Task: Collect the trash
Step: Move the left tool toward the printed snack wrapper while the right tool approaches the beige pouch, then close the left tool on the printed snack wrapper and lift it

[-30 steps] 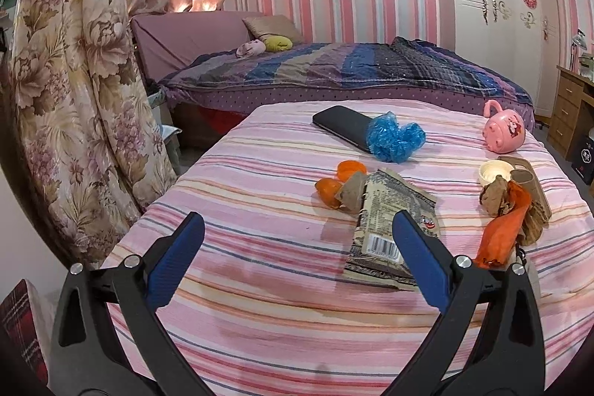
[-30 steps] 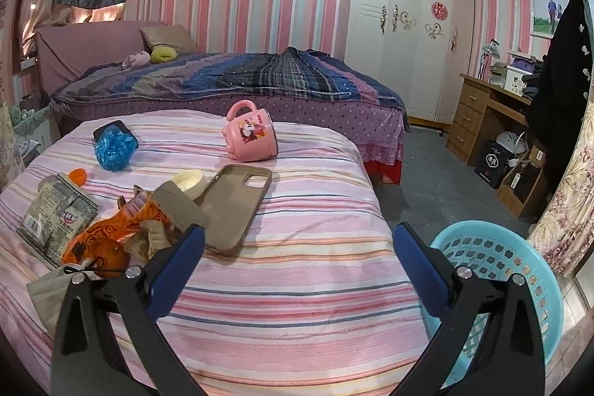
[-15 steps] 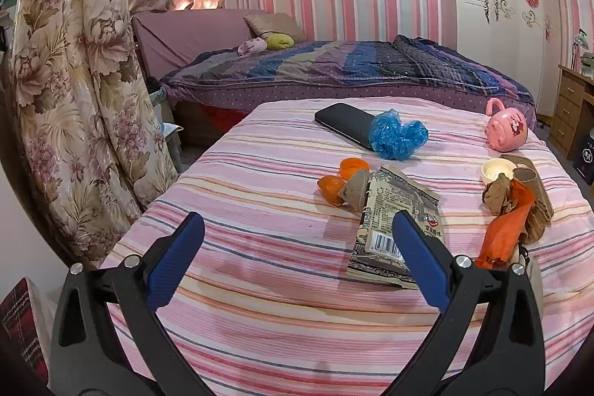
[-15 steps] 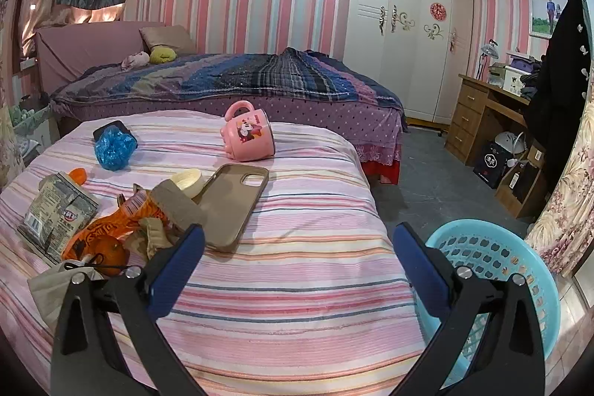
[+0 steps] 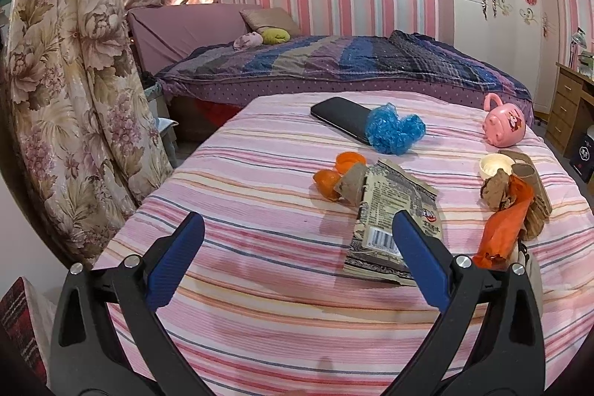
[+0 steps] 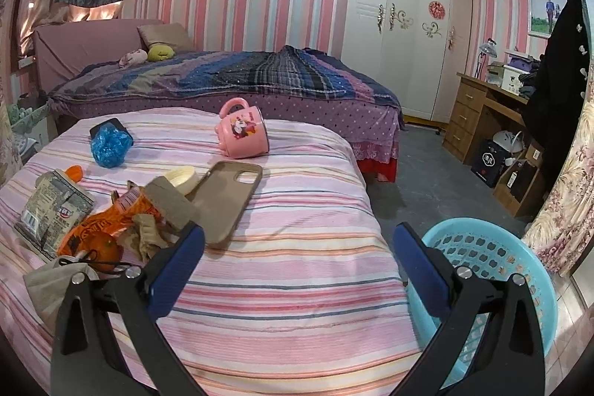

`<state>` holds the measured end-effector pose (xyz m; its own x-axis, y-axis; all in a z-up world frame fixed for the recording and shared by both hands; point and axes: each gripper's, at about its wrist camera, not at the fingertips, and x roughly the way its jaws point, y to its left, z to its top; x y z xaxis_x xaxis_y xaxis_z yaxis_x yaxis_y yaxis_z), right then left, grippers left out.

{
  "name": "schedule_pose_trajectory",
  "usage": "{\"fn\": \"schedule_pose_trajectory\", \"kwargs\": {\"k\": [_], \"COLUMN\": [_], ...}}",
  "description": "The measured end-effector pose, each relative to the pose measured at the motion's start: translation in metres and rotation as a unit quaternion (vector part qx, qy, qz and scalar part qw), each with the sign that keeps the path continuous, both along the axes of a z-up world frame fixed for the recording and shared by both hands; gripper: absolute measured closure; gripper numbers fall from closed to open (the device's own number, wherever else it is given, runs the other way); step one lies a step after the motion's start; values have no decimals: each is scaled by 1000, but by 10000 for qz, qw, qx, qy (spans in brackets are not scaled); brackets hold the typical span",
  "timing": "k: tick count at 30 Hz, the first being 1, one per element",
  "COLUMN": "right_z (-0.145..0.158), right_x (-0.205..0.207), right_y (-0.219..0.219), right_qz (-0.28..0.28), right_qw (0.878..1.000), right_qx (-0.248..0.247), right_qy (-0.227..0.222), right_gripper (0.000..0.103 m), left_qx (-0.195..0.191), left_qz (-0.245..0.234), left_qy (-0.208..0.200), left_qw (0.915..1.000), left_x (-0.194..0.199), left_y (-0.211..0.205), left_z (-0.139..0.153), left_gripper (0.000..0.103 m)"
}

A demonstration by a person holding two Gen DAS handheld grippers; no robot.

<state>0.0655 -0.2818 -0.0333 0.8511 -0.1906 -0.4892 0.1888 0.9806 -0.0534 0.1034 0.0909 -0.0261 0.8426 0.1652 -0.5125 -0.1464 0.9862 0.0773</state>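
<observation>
Left wrist view shows the left gripper (image 5: 297,232) spread wide and holding nothing, above a striped pink bedspread (image 5: 260,210). Ahead of it lie a grey snack packet (image 5: 393,210), orange peel (image 5: 326,182) touching the packet's far corner, a crumpled blue bag (image 5: 393,128) resting against a black phone (image 5: 341,117), and an orange wrapper (image 5: 505,229) among brown paper scraps (image 5: 493,190). Right wrist view shows the right gripper (image 6: 299,240) equally wide and empty, with a phone case (image 6: 226,199) and a pink mug (image 6: 243,132) on the bedspread, and a light blue basket (image 6: 482,247) on the floor beside the bed
</observation>
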Motion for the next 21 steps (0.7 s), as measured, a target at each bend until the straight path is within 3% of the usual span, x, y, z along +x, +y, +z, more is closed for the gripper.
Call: {"fn": "schedule_pose_trajectory", "kwargs": {"k": [8,14,18,20,21], "right_z": [-7,-11,-9,-9,-10], "right_x": [4,10,9,10,11], "right_y": [-18,-14,-19,-23,-24], "right_qz": [-52,89,14,-58,-103], "right_qw": [9986,9987,9980,9972,9971], "right_qx": [526,492,606,690,691], "right_qy": [35,133,192,272,315], "right_gripper": [4,4,4,4,4], "left_qx": [90,14,-311,-511,-564], "left_qz": [-433,-490,-650,-826,-913], "left_qy": [391,866,1042,1100,1125], "left_qw": [9983,9950,9919,9892,9878], "left_x": [26,54,57,55,54], "left_y": [-26,-35,-32,-31,-32], "left_z": [-18,-39,-43,-44,-44], "left_gripper": [5,5,20,32,43]}}
